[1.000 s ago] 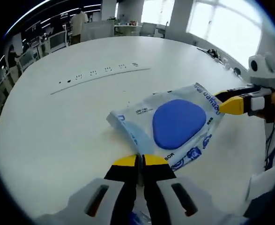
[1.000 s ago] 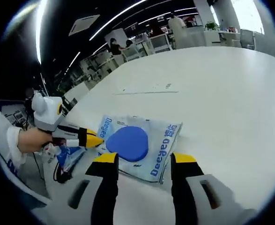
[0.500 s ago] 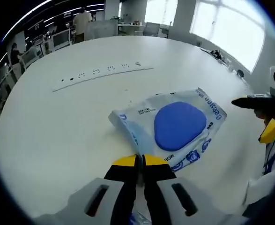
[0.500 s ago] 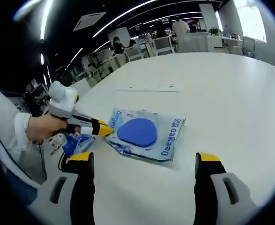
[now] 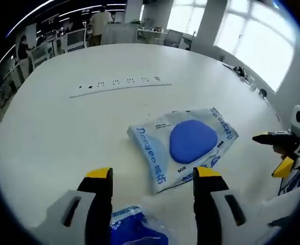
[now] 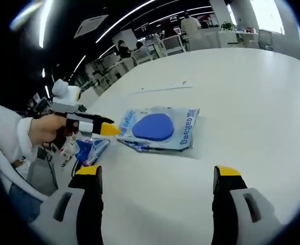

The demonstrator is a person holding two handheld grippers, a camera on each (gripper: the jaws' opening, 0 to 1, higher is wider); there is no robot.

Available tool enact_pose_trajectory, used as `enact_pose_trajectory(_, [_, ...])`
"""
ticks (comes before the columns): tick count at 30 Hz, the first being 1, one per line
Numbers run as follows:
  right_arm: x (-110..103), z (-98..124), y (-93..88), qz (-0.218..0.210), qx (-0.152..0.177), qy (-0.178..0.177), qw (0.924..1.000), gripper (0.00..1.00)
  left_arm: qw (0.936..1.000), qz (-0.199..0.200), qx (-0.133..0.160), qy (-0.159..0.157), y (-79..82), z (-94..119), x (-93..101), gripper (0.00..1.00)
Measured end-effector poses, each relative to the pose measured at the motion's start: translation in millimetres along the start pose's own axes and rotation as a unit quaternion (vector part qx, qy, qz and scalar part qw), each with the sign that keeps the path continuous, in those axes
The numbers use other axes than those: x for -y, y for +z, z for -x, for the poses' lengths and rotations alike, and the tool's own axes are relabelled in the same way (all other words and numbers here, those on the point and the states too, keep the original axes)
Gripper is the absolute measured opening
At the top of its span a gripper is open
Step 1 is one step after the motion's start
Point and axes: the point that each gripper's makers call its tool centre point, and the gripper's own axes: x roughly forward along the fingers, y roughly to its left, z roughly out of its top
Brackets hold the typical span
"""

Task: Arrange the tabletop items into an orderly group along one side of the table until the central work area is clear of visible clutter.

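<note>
Ahead of my wide-open left gripper [image 5: 152, 176] lies the pouch [image 5: 183, 144], nearer it than my open right gripper [image 6: 157, 173].

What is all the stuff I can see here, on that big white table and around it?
Wipes pack: one, pale blue with a dark blue oval lid, flat on the table ahead of both tools.
Small blue packet: one, blue and clear, at the table edge near the left tool.
Table: one, white, round.
Socket strip: one, set into the tabletop beyond the pack.
Desks and chairs: several, in the background.
Left tool: yellow-tipped, open.
Right tool: yellow-tipped, open.
Hand: holding the left tool.
</note>
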Motion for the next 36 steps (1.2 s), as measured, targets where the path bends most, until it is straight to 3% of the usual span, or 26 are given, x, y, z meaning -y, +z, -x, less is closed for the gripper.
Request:
enact_pose_trajectory(2, [-5.5,1.4,0.5,-0.010,0.007,0.010,0.9999,0.94,1.0000,0.006,-0.003,0.004,-5.6,8.3,1.2,0.80])
enact_pose_trajectory(9, [-18.4,12.4,-6.5,-0.015,0.007,0.019,0.9997,0.97,0.9992,0.032,0.021,-0.009,-11.6,31.0,10.8,0.88])
enact_pose_trajectory(14, [-23.0,25.6,-12.1,-0.019,0.014,0.016,0.9996,0.95,0.9986,0.025,0.034,-0.031,-24.5,60.0,30.5,0.89])
enact_pose_trajectory(25, [-28.6,43.8,-33.4,-0.036,0.009,0.017,0.9992,0.94,0.9974,0.019,0.060,-0.035,-39.0,100.9,28.4,0.88])
enact_pose_trajectory(32, [-31.3,52.0,-40.9,-0.036,0.005,0.022,0.9991,0.91,0.9931,0.062,0.097,-0.022,-41.6,123.4,22.3,0.86])
enact_pose_trajectory(36, [-34.2,55.3,-44.2,-0.035,0.001,0.024,0.9991,0.90,0.9909,0.081,0.107,-0.013,-51.6,135.9,17.2,0.86])
